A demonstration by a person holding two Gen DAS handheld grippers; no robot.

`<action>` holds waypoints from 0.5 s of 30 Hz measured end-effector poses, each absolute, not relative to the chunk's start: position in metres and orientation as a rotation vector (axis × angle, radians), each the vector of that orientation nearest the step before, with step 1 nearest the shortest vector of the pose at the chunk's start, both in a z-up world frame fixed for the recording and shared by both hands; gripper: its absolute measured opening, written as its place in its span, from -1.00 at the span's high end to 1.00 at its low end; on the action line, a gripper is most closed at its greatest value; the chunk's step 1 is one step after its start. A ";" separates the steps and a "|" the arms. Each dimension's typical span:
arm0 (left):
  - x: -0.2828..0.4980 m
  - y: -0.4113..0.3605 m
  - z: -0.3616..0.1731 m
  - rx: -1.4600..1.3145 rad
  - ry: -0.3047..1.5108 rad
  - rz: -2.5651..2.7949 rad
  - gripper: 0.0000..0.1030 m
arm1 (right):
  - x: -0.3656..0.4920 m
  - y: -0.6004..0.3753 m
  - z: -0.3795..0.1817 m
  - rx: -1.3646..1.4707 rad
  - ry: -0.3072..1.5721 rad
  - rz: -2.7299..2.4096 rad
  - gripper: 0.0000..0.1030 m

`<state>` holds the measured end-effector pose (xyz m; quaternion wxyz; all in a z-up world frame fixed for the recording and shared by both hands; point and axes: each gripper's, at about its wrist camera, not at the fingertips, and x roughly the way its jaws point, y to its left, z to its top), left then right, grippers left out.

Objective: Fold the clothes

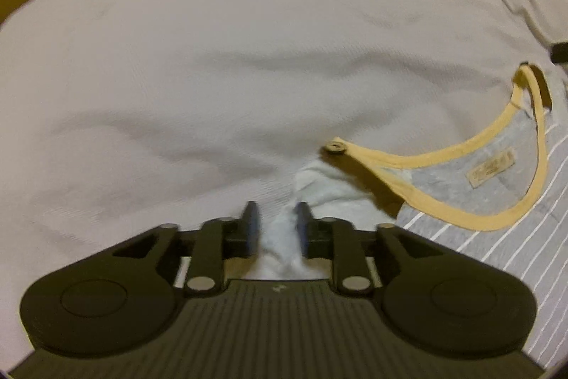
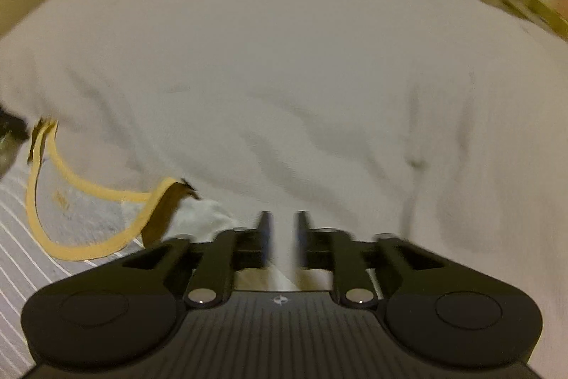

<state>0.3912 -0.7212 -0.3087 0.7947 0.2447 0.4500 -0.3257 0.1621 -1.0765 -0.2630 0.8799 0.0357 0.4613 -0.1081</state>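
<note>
Left wrist view: left tongs (image 1: 275, 224) pinch white sleeve (image 1: 319, 180) of striped shirt (image 1: 497, 237) on bed (image 1: 213, 59); right tongs (image 2: 282, 237) partly open, maybe on cloth, cannot tell; shirt soft, light, floppy; hold near yellow neck band (image 1: 443, 155), by shoulders.

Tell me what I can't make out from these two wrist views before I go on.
- Shirt hem and sleeves: cut off by the edge in both views.
- Neck label text: too small, blurred.
- Right claw grip: motion blur.
- White fabric beyond the left claw: hidden by its body.
</note>
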 end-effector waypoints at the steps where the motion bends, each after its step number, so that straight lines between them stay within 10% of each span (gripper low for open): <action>1: 0.388 -0.714 -0.302 0.505 0.953 -0.683 0.44 | 0.151 -1.080 -0.261 0.102 0.951 -0.247 0.38; 15: 0.288 -0.593 -0.288 0.436 1.099 -0.508 0.36 | -0.019 -1.086 -0.275 0.444 1.063 -0.435 0.27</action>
